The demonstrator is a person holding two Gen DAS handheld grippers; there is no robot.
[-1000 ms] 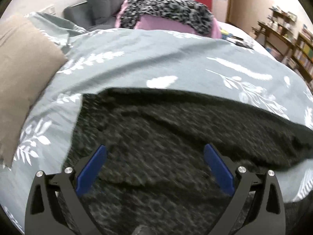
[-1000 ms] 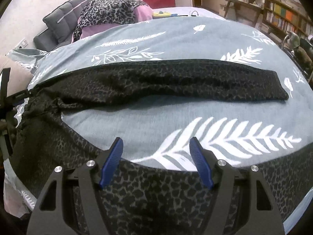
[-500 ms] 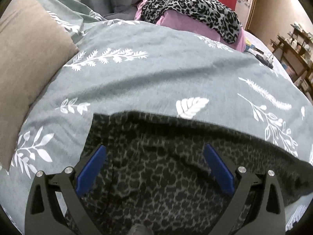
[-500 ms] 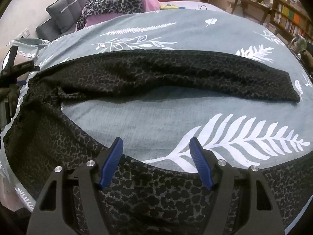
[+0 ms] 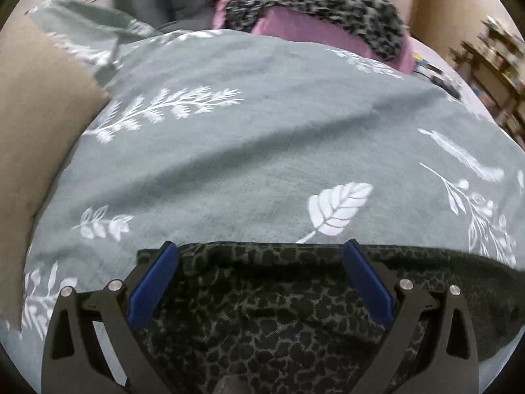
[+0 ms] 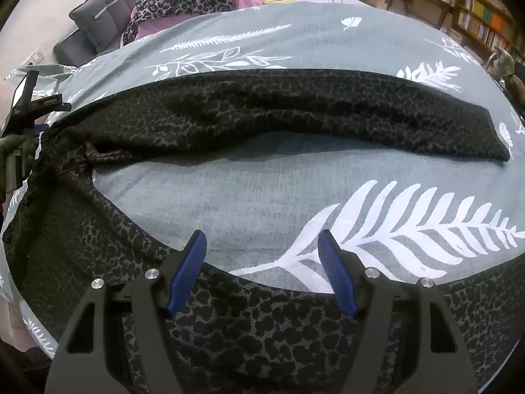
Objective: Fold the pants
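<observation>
Dark leopard-print pants (image 6: 295,111) lie spread on a bed covered by a grey-green duvet (image 6: 262,184) printed with white leaves. One leg runs across the middle of the bed toward its right edge; the other leg runs along the near edge, with bare duvet between them. The right tool (image 6: 262,246) stands open just above the near leg's inner edge, gripping nothing. The left tool (image 5: 261,256) is also open, its blue pads (image 5: 154,289) spread over the pants' waist end near the bed's left edge, with nothing pinched between them. A beige pillow (image 5: 36,124) lies at the left edge. A leopard-print blanket over pink fabric (image 5: 311,3) sits at the far end.
</observation>
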